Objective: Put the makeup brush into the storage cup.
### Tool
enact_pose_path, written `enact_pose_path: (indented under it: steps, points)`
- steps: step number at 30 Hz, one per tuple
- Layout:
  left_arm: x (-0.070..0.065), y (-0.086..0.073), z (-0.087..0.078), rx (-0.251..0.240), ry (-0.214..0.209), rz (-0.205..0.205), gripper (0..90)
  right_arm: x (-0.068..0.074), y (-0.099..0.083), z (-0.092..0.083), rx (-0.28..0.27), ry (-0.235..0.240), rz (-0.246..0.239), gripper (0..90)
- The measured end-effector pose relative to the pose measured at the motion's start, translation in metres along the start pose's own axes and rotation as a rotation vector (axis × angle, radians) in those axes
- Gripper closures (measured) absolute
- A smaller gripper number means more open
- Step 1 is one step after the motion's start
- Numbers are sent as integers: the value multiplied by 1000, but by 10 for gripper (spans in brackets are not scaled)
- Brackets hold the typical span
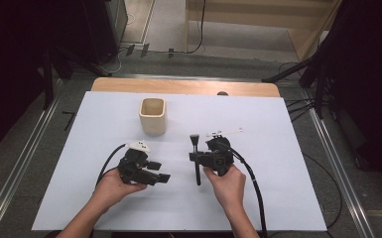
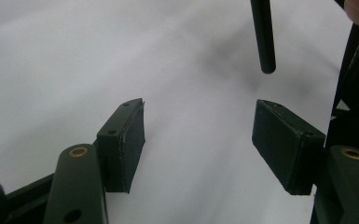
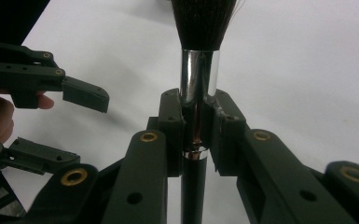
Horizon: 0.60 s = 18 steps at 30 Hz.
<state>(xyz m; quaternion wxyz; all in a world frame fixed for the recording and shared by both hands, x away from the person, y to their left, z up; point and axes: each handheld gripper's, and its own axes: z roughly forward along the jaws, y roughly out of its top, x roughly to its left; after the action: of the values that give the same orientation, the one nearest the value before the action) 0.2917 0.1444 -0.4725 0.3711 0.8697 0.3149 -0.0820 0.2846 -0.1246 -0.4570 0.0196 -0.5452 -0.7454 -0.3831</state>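
Between the right gripper's two black jaws, at the centre of the right gripper view, a makeup brush is pinched by its shiny metal ferrule; dark bristles fan out at the top edge and the black handle runs down out of the bottom edge. From above, this gripper sits right of centre, the brush running up and down the frame with bristles toward the top, and the right hand grips the body from below.

Left of centre, the left gripper points right, toward the brush, its jaws spread wide with nothing between them; the left hand holds it. Its own view shows the two pads apart over bare white surface, the tip of the brush handle hanging at upper right, just beyond the right-hand pad.

No writing or label can be read anywhere.

A cream cup stands above and between the grippers, well apart from both. A small white tool lies just above the right gripper. The white table cover is bare toward the lower and right edges; grey floor and dark stands border it.
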Motion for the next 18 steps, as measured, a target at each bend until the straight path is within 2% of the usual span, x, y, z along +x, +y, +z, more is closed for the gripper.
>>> enact_pose_path:
  steps: [1,7,12,18]
  points:
    - [0,0,-1,7,6,14,353,0,0,0,1,1,-3,783]
    - [3,-1,-3,21,4,39,351,-2,2,0,11,4,-17,783]
    - [5,-4,-5,48,30,84,350,-3,1,0,15,-2,-31,783]
    - [12,-7,-13,40,43,90,344,-5,2,0,17,9,-35,783]
